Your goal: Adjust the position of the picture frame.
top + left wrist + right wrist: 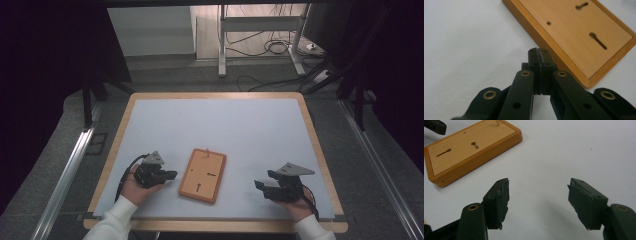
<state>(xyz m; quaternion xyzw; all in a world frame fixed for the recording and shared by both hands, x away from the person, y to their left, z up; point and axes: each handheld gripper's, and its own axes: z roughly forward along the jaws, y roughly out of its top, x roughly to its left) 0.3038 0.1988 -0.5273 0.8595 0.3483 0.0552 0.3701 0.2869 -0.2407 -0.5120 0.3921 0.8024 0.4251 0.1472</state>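
A wooden board (pixel 202 175) with two keyhole slots and a small peg at its far end lies flat near the front middle of the white table. Its near corner (pixel 589 80) sits just right of my left gripper (pixel 539 51), whose jaws are pressed together with nothing between them. In the high view my left gripper (pixel 170 175) rests just left of the board, apart from it. My right gripper (pixel 259 185) is well to the board's right, its jaws spread wide (pixel 539 195) over bare table. The board (pixel 471 147) lies at the upper left of the right gripper view.
The white mat (pixel 215 125) covers the wood-edged table, with wide free room behind the board. Beyond the table's far edge stand a metal frame's legs (pixel 222 45) and loose cables on the floor. Rails run along both sides.
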